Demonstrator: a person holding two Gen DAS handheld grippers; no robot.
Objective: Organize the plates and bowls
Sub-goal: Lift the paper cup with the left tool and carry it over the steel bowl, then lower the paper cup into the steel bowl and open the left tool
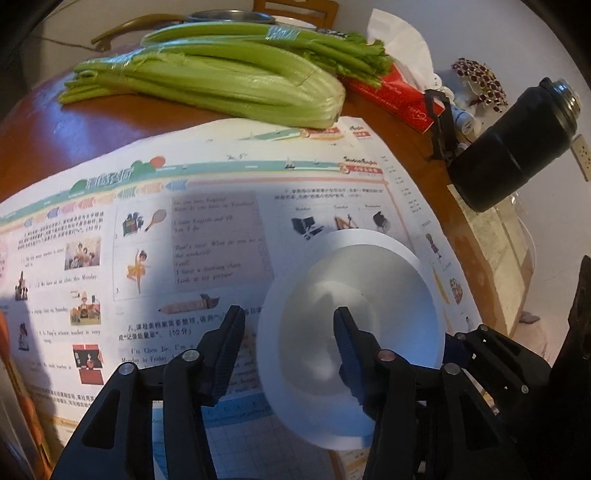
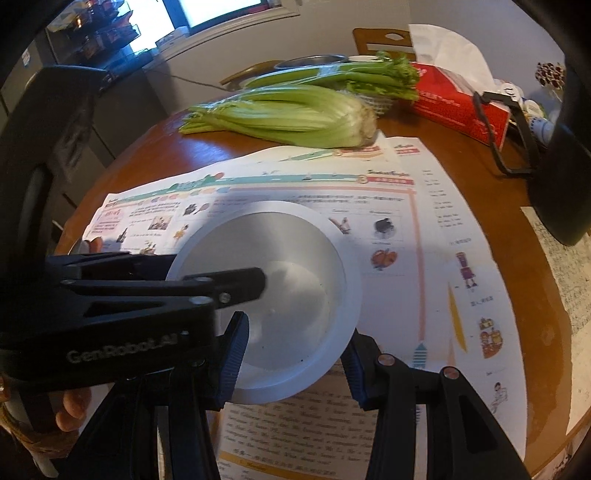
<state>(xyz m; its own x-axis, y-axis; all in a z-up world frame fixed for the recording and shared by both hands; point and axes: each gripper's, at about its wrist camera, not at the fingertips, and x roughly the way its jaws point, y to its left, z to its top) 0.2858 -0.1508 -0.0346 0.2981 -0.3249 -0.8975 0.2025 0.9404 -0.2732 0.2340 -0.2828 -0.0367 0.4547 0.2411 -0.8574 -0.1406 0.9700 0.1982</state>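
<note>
The fingers (image 1: 232, 350) of the left gripper (image 1: 290, 349) stand apart with the near-left rim of a white bowl (image 1: 354, 332) passing between them: one sits outside the rim over the printed sheet, the other (image 1: 347, 343) reaches inside over the bowl's slope. In the right wrist view that inner finger shows as a dark bar lying across the bowl's (image 2: 273, 291) left side, so the rim appears straddled for a pinch, though the gap is wide and I cannot say the rim is actually clamped. The right gripper's (image 2: 293, 345) fingers (image 2: 236, 354) are spread as well, one over the near-left edge of the bowl and the other just off its near-right edge, holding nothing; I judge it is there to steady or receive the bowl, not to lift it. The bowl looks tipped, its near side raised, and whether it rests on the newspaper sheets (image 2: 406, 295) or hangs just above them is unclear. The paper covers the wooden tabletop (image 2: 546, 332), probably to protect it. Beyond the fingertips lie two celery bunches (image 1: 229, 85), with a red tissue box (image 2: 458, 107) to their right and a black flask (image 1: 517, 147) further right, near the tabletop's edge. No other plate or bowl lies near the fingers, so where this one belongs cannot be read yet; a metal dish (image 1: 229, 16) sits far behind the celery.
</note>
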